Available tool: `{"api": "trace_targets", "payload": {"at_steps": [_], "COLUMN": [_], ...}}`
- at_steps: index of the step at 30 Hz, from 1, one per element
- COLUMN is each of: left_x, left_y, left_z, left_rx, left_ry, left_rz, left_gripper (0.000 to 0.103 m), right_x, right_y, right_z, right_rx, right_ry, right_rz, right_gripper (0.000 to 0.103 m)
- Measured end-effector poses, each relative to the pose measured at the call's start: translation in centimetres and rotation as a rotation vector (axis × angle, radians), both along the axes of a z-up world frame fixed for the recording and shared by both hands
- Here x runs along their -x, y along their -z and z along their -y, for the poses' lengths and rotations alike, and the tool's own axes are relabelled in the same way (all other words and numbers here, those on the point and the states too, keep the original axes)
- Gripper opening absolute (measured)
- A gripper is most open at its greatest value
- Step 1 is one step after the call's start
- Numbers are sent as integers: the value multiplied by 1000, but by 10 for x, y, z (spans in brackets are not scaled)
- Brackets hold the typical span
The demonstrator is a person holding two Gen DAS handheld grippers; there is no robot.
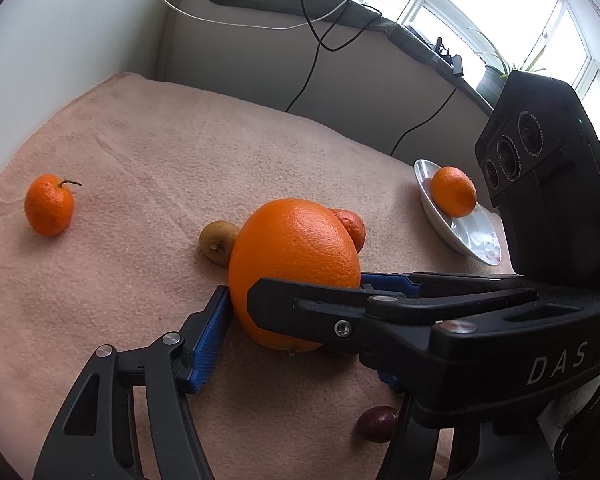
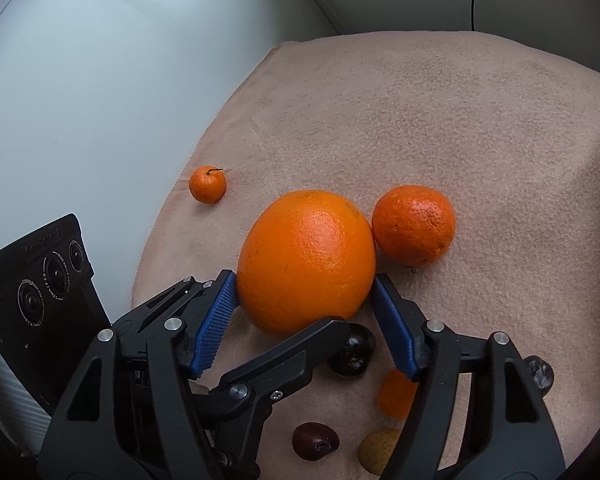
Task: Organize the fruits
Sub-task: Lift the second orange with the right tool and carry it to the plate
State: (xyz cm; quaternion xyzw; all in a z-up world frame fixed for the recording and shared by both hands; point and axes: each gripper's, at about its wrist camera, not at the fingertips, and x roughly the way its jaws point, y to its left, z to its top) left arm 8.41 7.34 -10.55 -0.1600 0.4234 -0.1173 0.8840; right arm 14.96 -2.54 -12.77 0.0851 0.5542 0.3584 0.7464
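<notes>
A big orange (image 1: 294, 256) (image 2: 305, 258) lies on the pink cloth (image 1: 140, 168) (image 2: 439, 120). Both grippers close around it. My left gripper (image 1: 292, 300) has its blue pads (image 1: 212, 332) against the orange's sides. My right gripper (image 2: 303, 300) also has its pads (image 2: 216, 320) at the orange's sides; the right pad looks just off the peel. A tangerine (image 2: 413, 224) (image 1: 349, 226) touches the big orange. A small stemmed tangerine (image 1: 48, 204) (image 2: 207, 184) sits apart at the left. Another tangerine (image 1: 453, 191) rests in a white dish (image 1: 459, 232).
A brown-yellow fruit (image 1: 218, 242) (image 2: 379, 450) lies beside the orange. Dark red plums (image 1: 375, 424) (image 2: 315, 442) (image 2: 351, 354) and an orange fruit (image 2: 397, 394) lie near the grippers. Cables (image 1: 311, 60) hang on the wall behind. The cloth edge (image 2: 172, 216) drops off at left.
</notes>
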Motion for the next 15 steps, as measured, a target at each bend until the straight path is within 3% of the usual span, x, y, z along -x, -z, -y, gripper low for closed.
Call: {"api": "trace_targets", "payload": {"at_steps": [15], "left_x": [11], "left_y": [-20], "left_z": [14], "left_rx": [-35], "left_ry": [5], "left_rz": [58], "left_gripper": [63], "right_x": [12], "right_y": [-26], "right_z": [13], "right_rx": [-19], "right_ry": [17], "right_rz": [76], "right_gripper": [71]}}
